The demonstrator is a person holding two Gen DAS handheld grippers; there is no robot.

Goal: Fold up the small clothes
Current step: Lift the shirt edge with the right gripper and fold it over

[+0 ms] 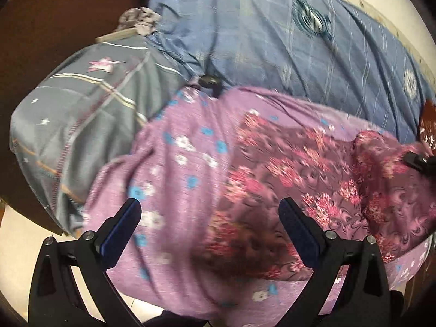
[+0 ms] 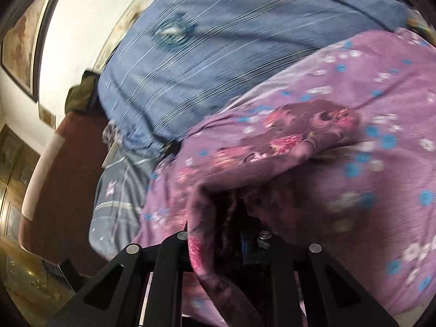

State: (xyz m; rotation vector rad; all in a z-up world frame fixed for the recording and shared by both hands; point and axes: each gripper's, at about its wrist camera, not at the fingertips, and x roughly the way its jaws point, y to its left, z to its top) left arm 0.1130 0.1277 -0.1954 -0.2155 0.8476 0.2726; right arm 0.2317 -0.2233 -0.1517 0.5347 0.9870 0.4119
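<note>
A small maroon garment with pink flowers (image 1: 313,174) lies on a purple floral sheet (image 1: 174,169) on the bed. My left gripper (image 1: 209,215) is open above the garment's near edge and holds nothing. My right gripper (image 2: 229,218) is shut on the garment (image 2: 294,136), whose cloth drapes over its fingers and hides the tips. The right gripper also shows at the far right of the left wrist view (image 1: 417,160), at the garment's right end.
A blue checked quilt (image 1: 272,41) lies behind the purple sheet. A grey pillow with stars (image 1: 81,120) sits at the left, by the brown bed frame (image 1: 54,27). Pale floor (image 1: 16,239) lies below the bed edge. A wall with a framed picture (image 2: 19,41) shows at left.
</note>
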